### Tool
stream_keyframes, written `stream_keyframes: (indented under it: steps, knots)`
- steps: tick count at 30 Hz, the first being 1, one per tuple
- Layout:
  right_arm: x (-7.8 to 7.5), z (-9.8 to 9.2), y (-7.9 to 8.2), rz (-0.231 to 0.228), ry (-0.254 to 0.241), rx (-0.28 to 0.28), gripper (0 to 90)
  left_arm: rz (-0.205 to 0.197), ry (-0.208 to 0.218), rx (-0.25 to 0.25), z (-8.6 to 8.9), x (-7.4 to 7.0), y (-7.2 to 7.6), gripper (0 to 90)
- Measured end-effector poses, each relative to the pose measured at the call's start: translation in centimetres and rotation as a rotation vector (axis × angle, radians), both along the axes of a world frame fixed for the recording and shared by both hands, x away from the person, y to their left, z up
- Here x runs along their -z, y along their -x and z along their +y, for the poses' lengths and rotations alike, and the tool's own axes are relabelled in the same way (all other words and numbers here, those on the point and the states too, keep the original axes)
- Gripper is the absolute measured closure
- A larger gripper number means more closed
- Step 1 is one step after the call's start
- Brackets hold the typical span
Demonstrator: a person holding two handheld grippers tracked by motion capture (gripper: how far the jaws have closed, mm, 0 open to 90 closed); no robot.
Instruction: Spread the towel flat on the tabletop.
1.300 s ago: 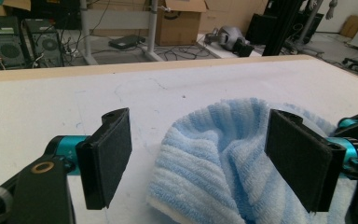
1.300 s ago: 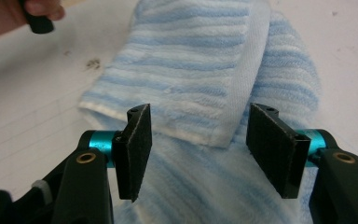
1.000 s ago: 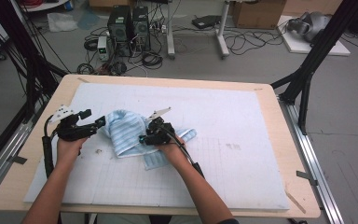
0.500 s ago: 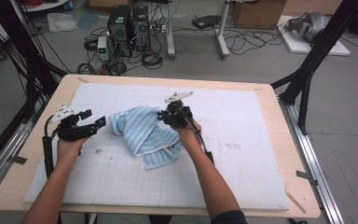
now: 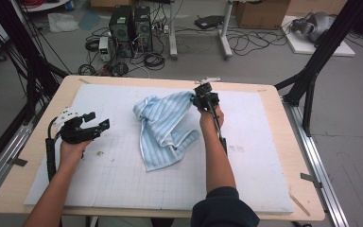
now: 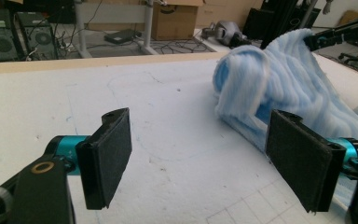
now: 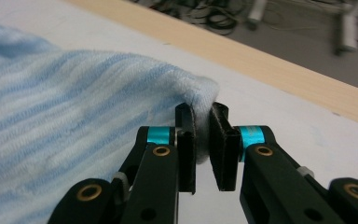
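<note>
Now | right hand-held gripper (image 7: 202, 140) pinching towel (image 5: 163, 125) corner | left hand-held gripper (image 6: 205, 163) spread, beside towel

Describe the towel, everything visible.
The towel is light blue with paler stripes, soft ribbed terry by the look. It lies crumpled and partly folded on the white mat, mid-table. One corner is pinched between the pads of the right gripper and lifted toward the far edge, so the cloth stretches from that corner down to a bunched heap. The left gripper stands apart from it, jaws open.
</note>
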State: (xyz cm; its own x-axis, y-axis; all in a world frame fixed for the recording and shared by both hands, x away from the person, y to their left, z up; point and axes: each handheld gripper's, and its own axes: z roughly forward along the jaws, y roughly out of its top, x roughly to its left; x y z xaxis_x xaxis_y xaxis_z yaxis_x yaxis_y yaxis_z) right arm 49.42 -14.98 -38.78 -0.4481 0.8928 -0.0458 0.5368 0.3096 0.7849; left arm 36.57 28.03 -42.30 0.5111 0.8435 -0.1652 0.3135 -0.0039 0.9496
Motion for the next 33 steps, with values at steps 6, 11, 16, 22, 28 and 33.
stream_keyframes:
  steps: [6,11,16,22,28,33]
  knots:
    - [0.9,-2.4,-0.6,0.043,0.054,0.135,79.2,0.005,-0.003,0.004,-0.1,0.1,-0.1,23.4]
    - [1.5,-2.7,0.0,0.04,-0.026,0.11,58.0,0.008,-0.009,0.007,-0.2,0.2,-0.1,23.4]
    - [1.1,-2.7,2.0,0.021,-0.091,-0.014,50.7,0.009,-0.013,0.011,-0.3,0.2,0.0,23.4]
    - [1.9,-2.8,5.6,0.014,-0.053,-0.147,46.9,0.01,-0.016,0.017,-0.5,0.2,0.0,23.4]
    - [3.4,-3.1,8.6,0.043,-0.124,-0.338,45.8,0.013,-0.016,0.018,-0.6,0.2,0.0,23.4]
    - [5.3,-2.8,8.8,0.11,-0.071,-0.373,48.5,0.011,-0.021,0.023,-0.7,0.2,0.0,23.4]
